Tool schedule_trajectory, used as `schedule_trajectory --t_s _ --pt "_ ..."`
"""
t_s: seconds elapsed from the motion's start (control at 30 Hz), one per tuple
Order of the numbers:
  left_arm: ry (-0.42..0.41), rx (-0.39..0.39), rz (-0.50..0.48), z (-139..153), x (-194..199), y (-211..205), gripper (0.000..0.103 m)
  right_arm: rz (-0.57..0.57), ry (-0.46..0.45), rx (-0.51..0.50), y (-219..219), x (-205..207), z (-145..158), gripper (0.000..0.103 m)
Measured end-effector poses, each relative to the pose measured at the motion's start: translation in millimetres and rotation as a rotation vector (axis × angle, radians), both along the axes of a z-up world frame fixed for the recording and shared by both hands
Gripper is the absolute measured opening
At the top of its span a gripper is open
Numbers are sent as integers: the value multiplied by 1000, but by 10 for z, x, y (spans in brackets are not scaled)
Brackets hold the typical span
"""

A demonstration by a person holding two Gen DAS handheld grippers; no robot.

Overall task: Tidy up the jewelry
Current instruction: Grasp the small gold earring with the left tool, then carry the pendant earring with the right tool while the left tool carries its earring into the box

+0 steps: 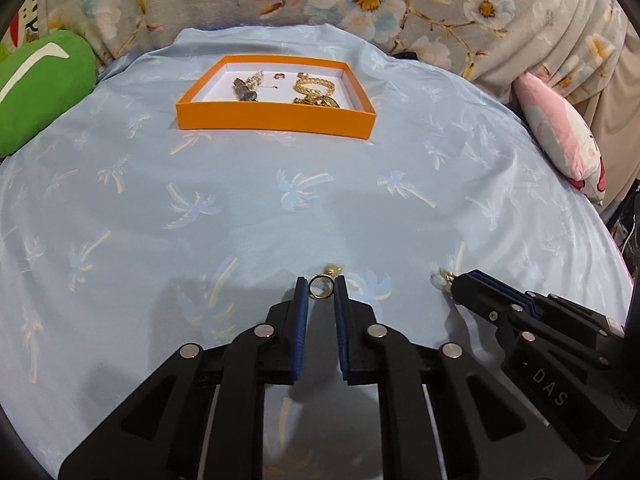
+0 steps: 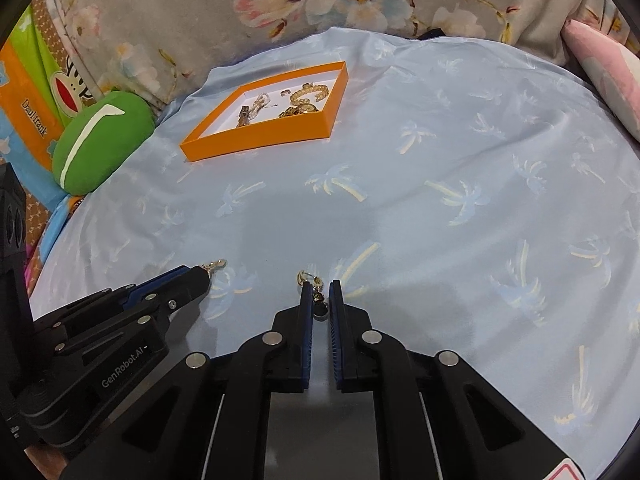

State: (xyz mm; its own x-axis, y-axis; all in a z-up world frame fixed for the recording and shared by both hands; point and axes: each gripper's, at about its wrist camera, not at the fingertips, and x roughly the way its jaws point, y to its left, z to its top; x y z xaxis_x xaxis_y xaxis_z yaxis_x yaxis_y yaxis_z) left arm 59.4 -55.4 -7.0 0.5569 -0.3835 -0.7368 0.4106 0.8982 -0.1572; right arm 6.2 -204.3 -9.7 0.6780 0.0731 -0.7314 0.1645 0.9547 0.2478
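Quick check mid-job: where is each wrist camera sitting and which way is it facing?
Left wrist view: on the left gripper, angled down across the blue sheet toward the orange box; its fingers pinch a gold ring.
Right wrist view: on the right gripper, facing likewise; its fingers pinch a gold earring.
Shared: each shows the box, green cushion and the other gripper.

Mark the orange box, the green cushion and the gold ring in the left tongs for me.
Shallow orange cardboard box [image 1: 276,118]: left wrist view, near outer wall.
Round green cushion [image 2: 102,144]: right wrist view, middle of its face.
Small gold ring [image 1: 321,287]: left wrist view, its hoop between the tongs' tips.
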Motion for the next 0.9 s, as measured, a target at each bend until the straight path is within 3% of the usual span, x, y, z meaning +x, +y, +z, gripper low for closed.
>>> schedule_trajectory --t_s 0.57,0.9 --pt "-9 -58 99 133 8 488 12 3 -63 18 -8 -113 233 8" --pt "-39 -45 117 298 199 611 12 34 -124 -19 -33 226 589 8"
